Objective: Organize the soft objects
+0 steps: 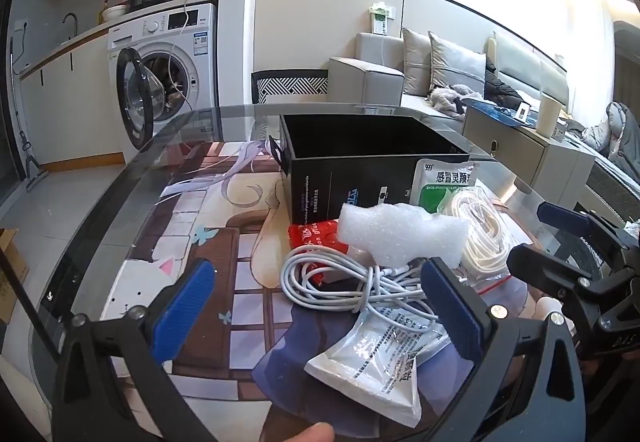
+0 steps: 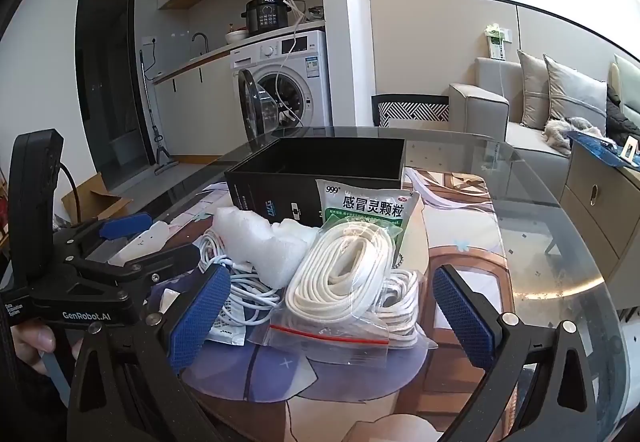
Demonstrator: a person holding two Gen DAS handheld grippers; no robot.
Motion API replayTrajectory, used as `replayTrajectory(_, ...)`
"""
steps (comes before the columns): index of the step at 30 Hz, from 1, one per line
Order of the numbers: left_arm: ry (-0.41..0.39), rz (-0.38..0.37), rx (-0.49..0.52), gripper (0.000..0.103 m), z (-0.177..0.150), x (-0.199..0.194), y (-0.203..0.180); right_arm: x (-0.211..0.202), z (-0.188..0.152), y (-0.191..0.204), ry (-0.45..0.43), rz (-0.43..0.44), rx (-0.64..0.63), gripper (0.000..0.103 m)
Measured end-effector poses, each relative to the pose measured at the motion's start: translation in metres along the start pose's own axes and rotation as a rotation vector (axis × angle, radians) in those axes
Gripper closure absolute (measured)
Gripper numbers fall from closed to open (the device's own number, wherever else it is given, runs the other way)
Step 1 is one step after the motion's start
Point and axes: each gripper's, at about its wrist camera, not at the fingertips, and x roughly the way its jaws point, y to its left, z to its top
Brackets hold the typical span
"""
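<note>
Glass table (image 2: 540, 242) bears a heap of cords (image 2: 344, 266), foam (image 1: 400, 238) and packets before the empty box (image 2: 320, 161); both grippers (image 1: 316, 306) (image 2: 328, 318) hover spread, and a loose cord could snag and drag neighbours.

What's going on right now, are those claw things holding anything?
Left gripper and right gripper: jaws wide open, nothing held. Black box empty, soft items piled in front. Foam piece on top of white cable.
</note>
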Motion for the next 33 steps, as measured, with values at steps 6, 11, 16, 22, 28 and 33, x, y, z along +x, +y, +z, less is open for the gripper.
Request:
replayTrajectory(6, -0.002, 0.000, -0.003, 0.000, 0.002, -0.001, 0.002, -0.001, -0.001, 0.002, -0.001, -0.010, 0.004, 0.000)
replayTrajectory(11, -0.003, 0.003, -0.004, 0.000, 0.003, -0.001, 0.004, 0.002, -0.001, -0.005, 0.007, -0.004, 0.018, 0.000)
replayTrajectory(16, -0.002, 0.003, -0.004, 0.000, 0.003, -0.001, 0.004, 0.001, -0.001, -0.004, 0.007, -0.004, 0.016, 0.000)
replayTrajectory(22, -0.004, 0.004, -0.004, 0.000, 0.003, -0.001, 0.004, 0.001, 0.001, -0.004, 0.008, -0.006, 0.014, 0.000)
replayTrajectory(28, -0.002, 0.002, -0.004, 0.000, 0.003, -0.001, 0.004, 0.003, 0.000, -0.001, 0.008, -0.003, 0.014, 0.000)
replayTrajectory(33, 0.003, 0.000, -0.005, 0.000, 0.003, -0.002, 0.006, 0.002, 0.000, -0.004, 0.007, -0.005, 0.018, 0.000)
